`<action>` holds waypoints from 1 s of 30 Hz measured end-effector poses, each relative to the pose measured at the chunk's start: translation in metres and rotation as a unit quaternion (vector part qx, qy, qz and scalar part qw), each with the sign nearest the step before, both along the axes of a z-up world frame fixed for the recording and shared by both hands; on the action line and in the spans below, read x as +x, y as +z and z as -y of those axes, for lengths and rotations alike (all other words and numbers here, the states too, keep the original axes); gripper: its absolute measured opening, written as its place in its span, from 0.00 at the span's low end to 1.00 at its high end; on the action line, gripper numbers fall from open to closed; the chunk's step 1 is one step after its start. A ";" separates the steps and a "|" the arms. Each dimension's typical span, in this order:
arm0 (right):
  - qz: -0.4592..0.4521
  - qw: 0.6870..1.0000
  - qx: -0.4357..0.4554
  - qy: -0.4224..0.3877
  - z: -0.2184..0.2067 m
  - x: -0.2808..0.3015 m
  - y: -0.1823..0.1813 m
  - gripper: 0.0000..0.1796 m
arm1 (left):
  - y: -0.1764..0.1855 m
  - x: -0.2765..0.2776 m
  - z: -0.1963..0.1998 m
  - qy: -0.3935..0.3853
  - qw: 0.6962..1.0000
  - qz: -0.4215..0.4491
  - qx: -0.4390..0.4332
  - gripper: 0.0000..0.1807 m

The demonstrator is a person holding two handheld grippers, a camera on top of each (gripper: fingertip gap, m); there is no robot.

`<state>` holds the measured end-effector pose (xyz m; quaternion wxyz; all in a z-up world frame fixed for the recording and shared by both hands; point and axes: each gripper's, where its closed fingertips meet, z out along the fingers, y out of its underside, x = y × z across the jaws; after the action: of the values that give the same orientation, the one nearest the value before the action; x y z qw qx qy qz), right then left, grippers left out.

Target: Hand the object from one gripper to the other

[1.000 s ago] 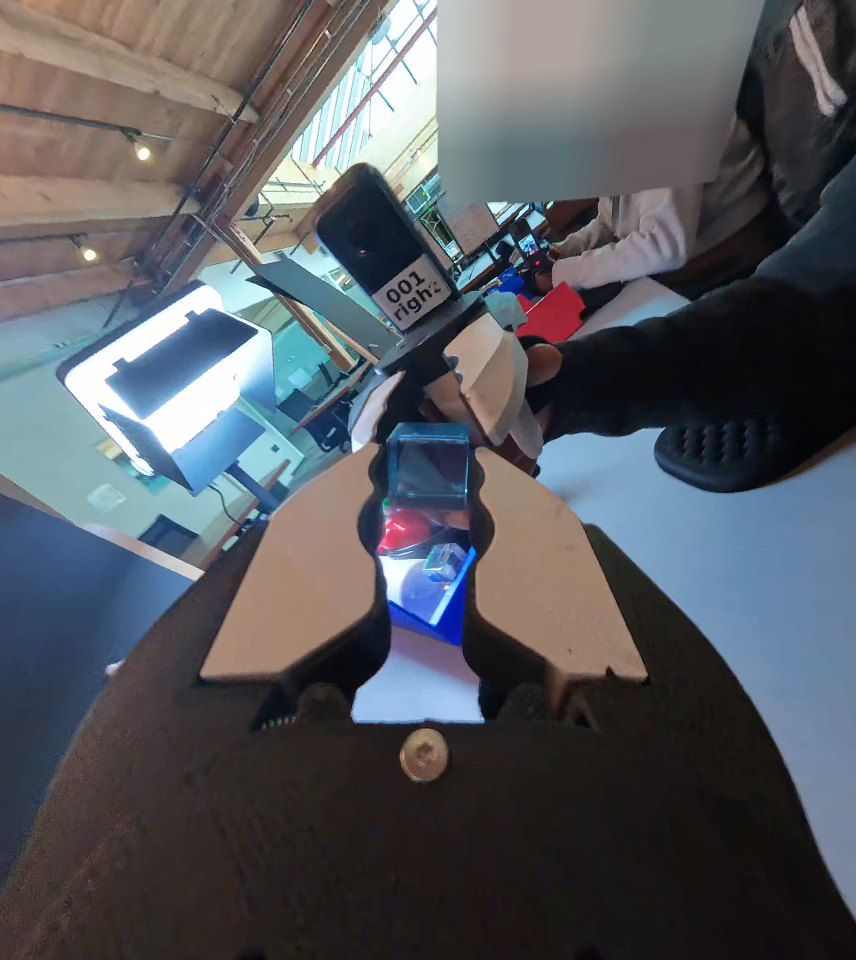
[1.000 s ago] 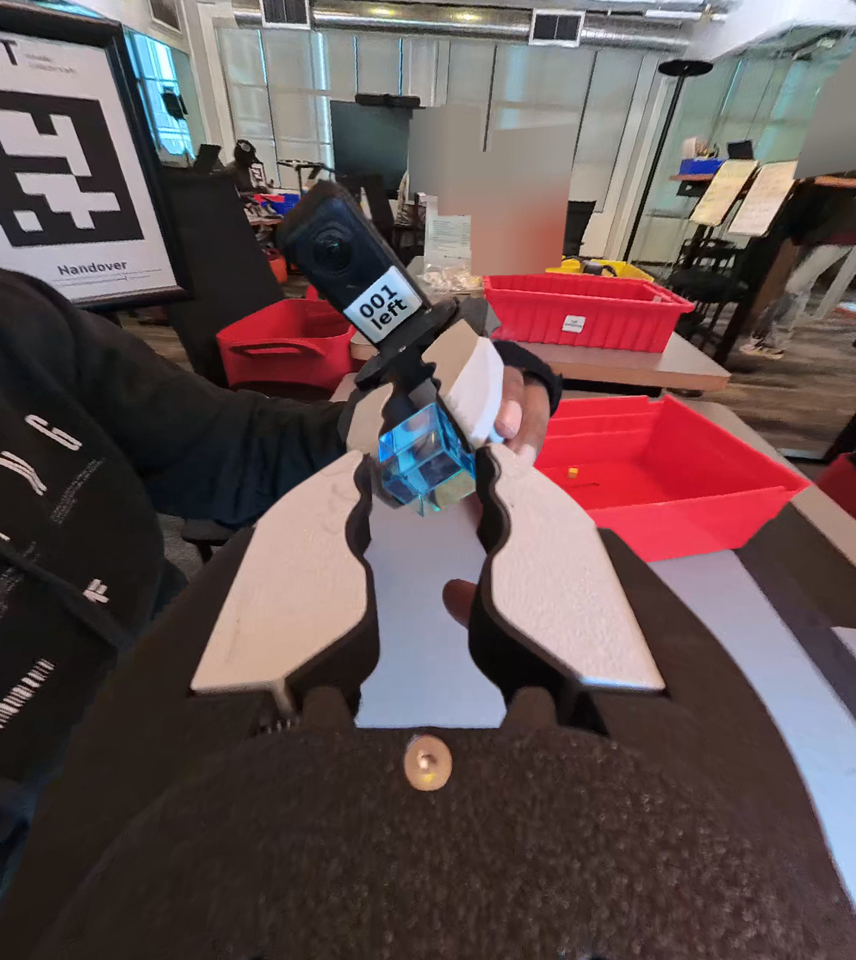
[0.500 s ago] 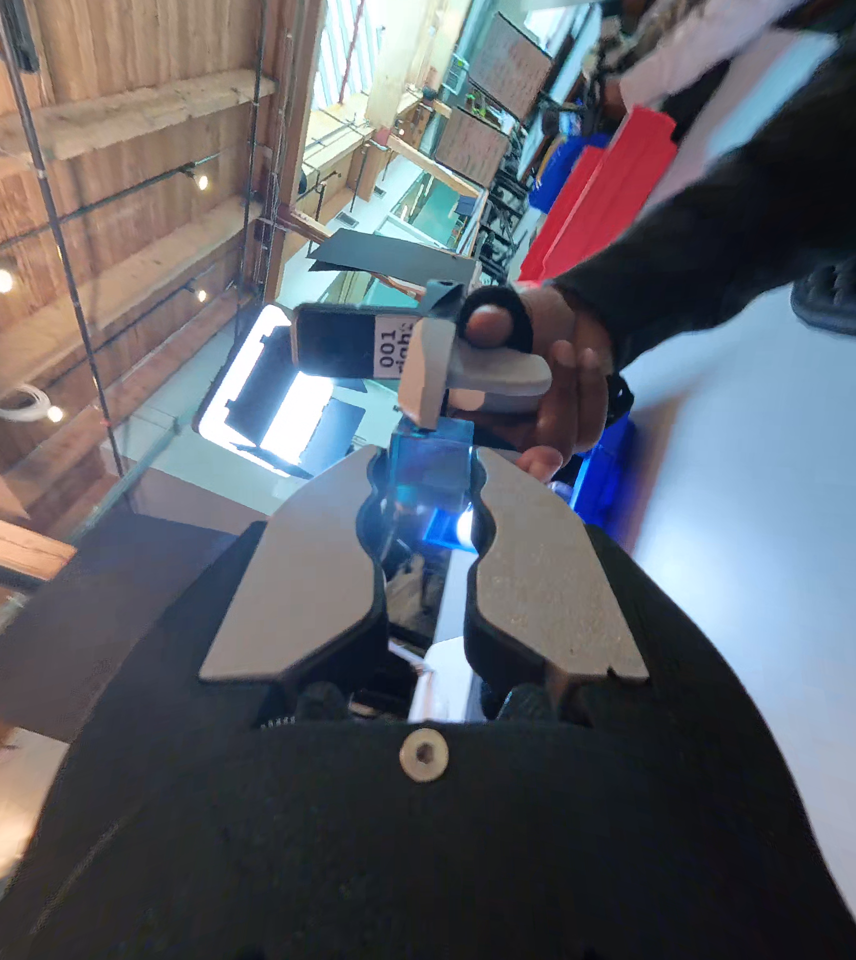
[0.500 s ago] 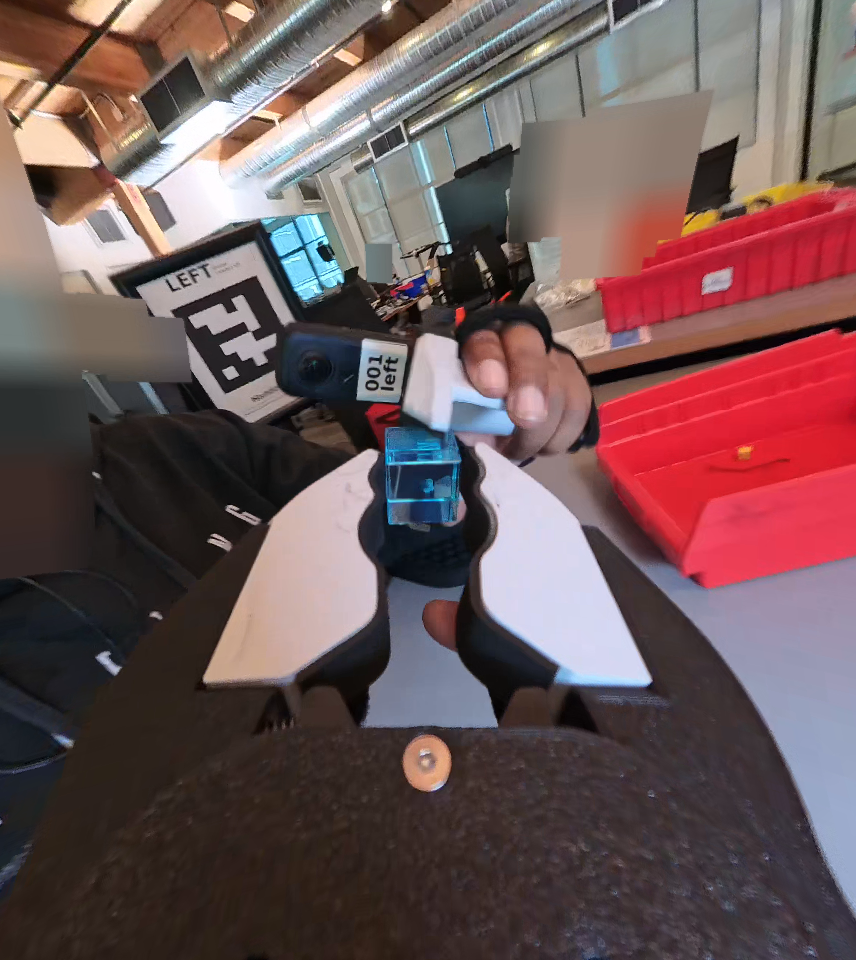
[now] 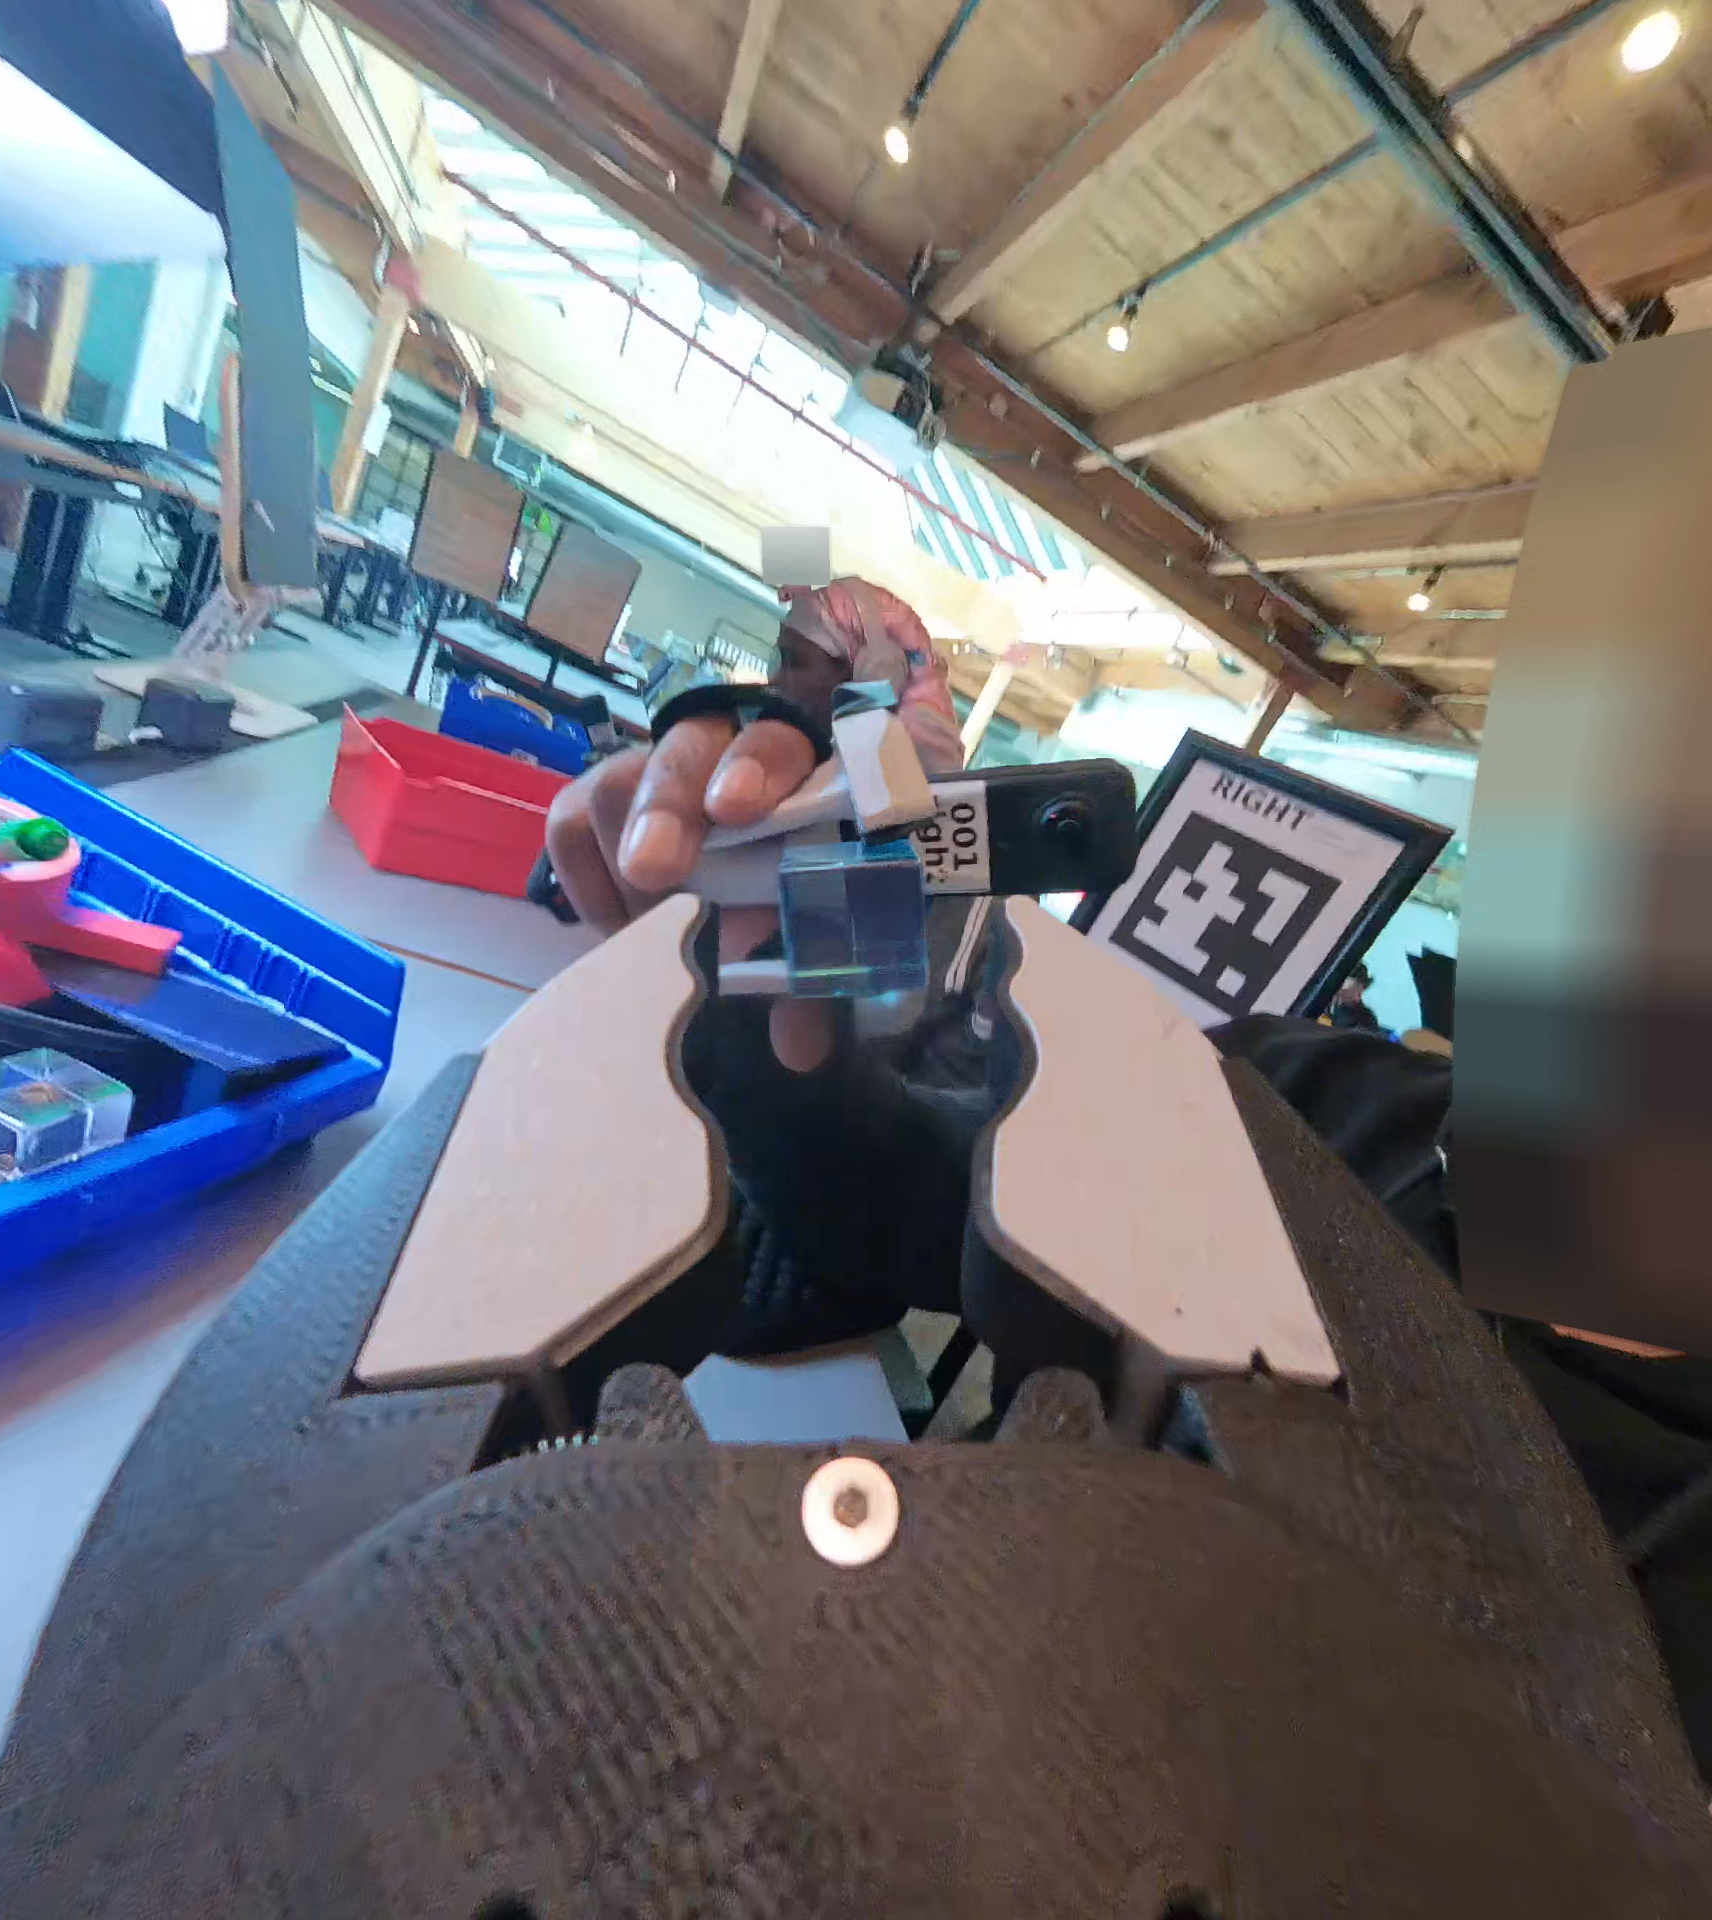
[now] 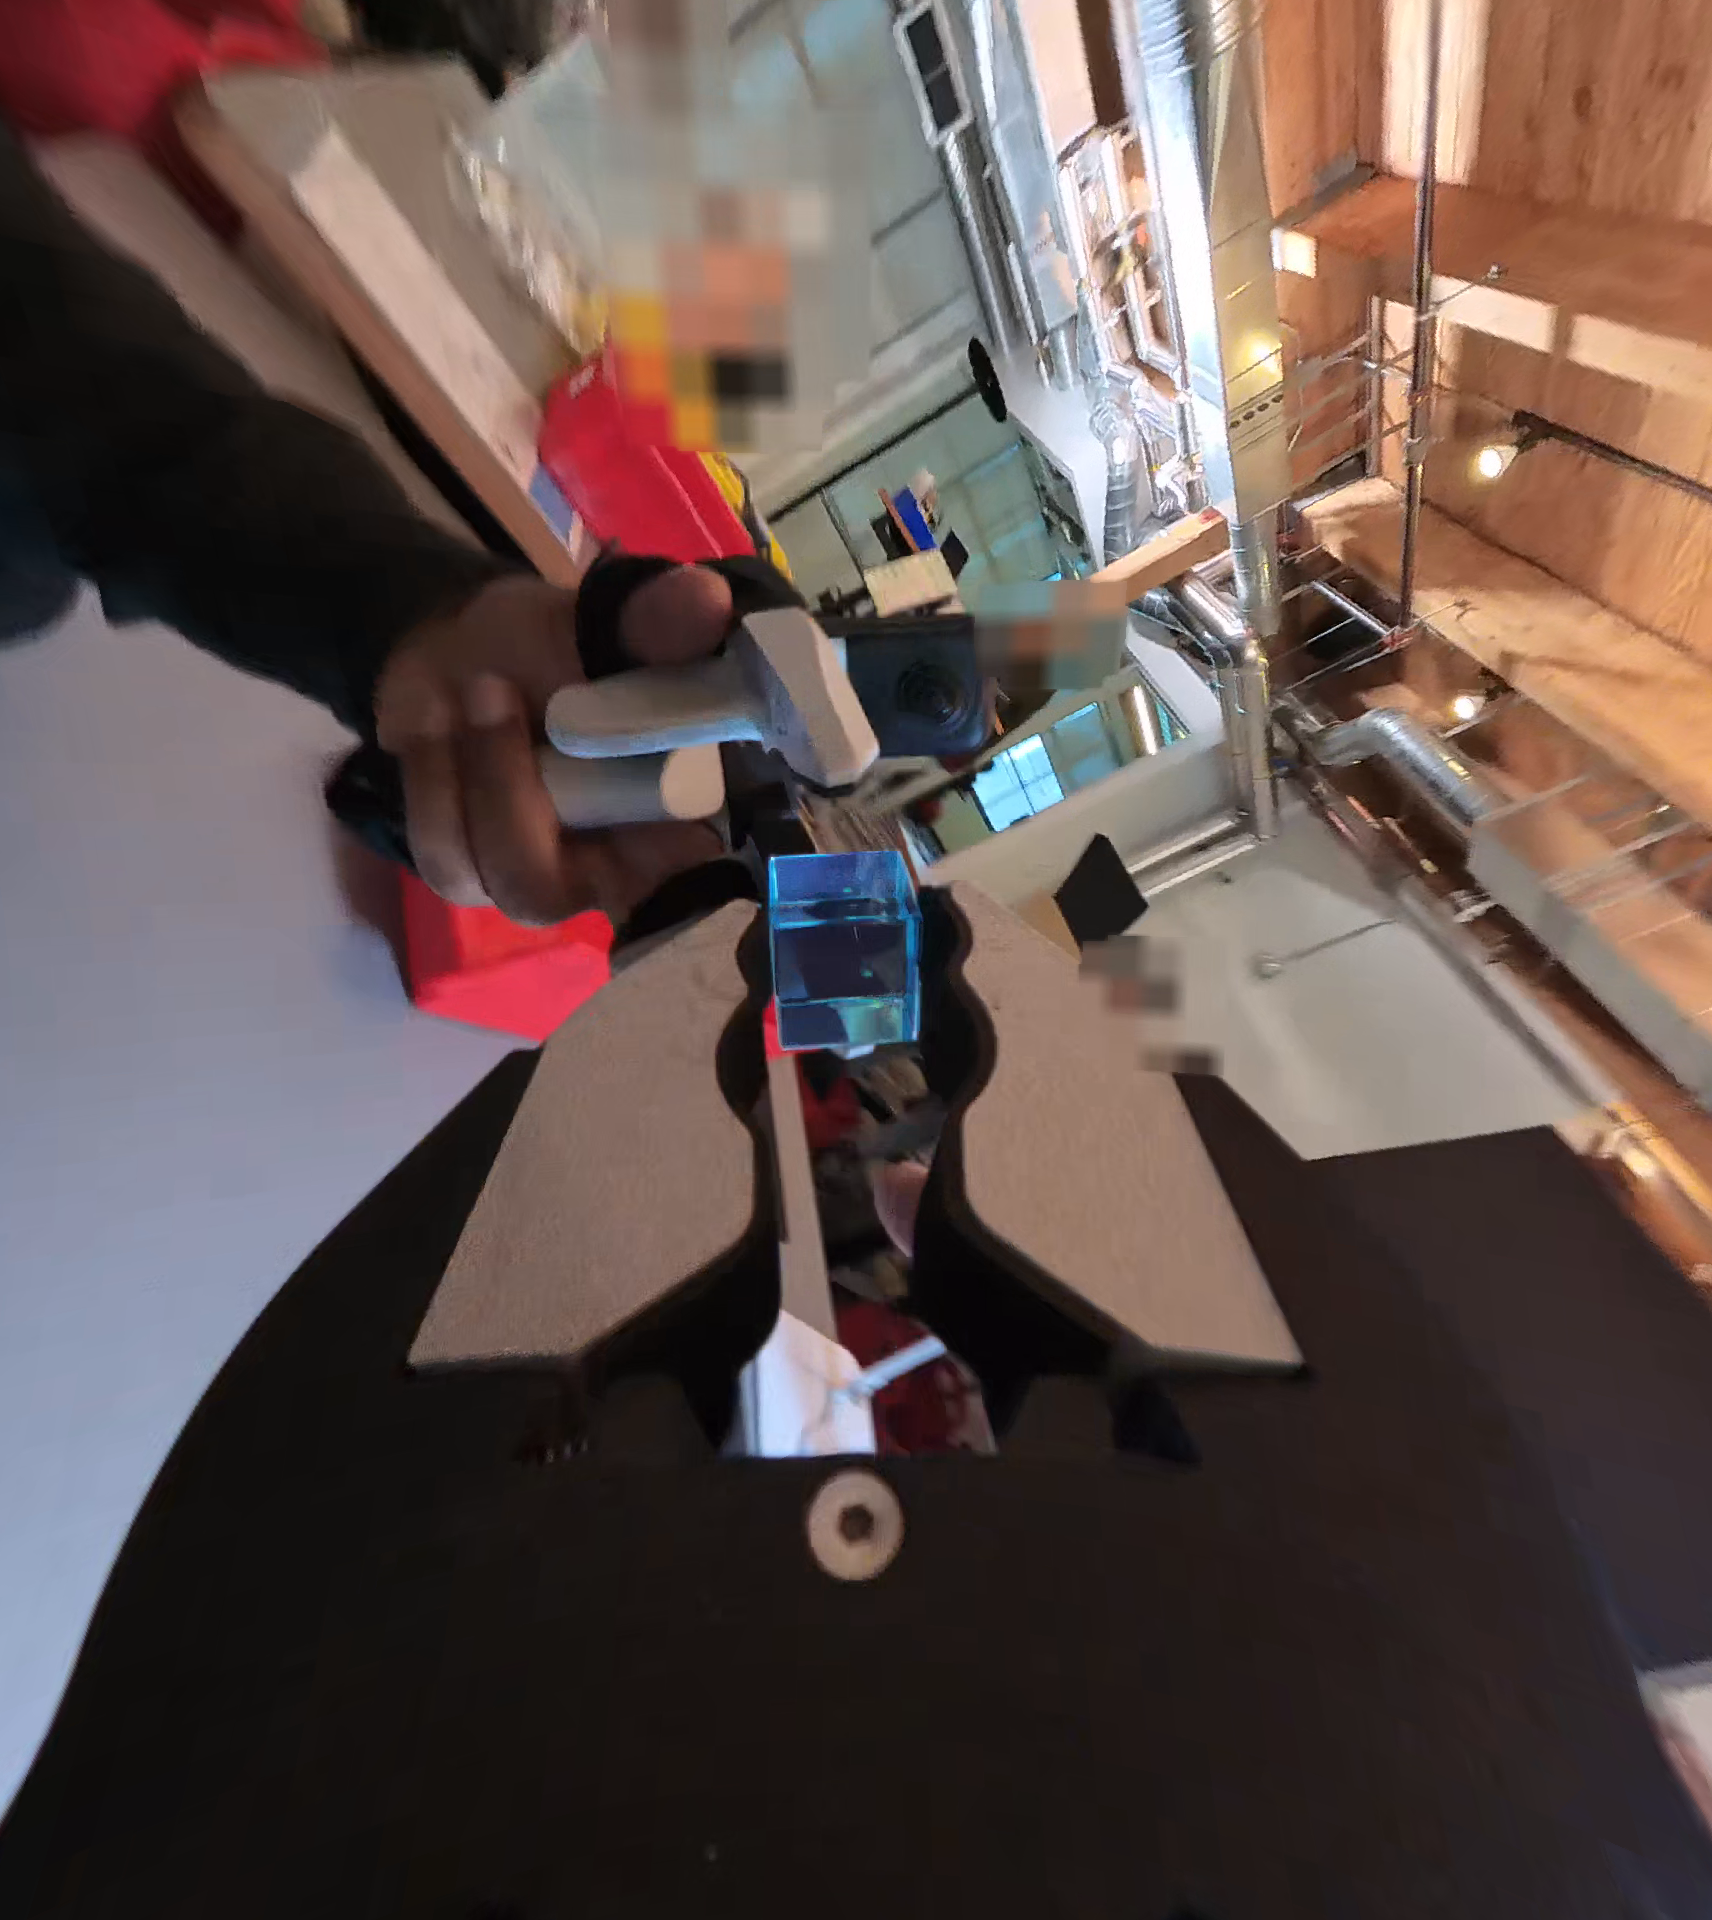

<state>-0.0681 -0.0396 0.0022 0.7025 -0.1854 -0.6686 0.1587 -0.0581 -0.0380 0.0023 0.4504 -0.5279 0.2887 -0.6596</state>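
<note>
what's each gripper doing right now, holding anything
Left gripper: open, holding nothing; the cube sits between its tips without touching.
Right gripper: shut on the cube.

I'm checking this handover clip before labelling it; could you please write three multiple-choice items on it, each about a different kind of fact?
1. Where is the cube?
A. Between the right gripper's fingers
B. In the blue bin
C. On the table

2. What colour is it?
A. Opaque red
B. Clear blue
C. Yellow

3. What state is the left gripper in?
A. Shut on the cube
B. Open, touching nothing
C. Out of view

Answers:
1 A: in the right wrist view the right gripper has the cube pinched at its fingertips, above the table.
2 B: its faces are see-through blue in both views.
3 B: in the left wrist view there are gaps between its fingers and the cube, which sits beyond their tips; the blue bin holds other things.
</note>
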 end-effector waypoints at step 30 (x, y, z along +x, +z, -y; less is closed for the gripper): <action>0.084 0.903 -0.396 0.146 -0.028 0.012 -0.026 0.15 | -0.037 -0.013 -0.036 0.178 0.958 -0.176 0.137 0.25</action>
<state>-0.0564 -0.0120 -0.0243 0.4818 -0.3612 -0.6267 0.4946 -0.0706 -0.0015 -0.0349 0.5706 -0.6117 0.3522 -0.4197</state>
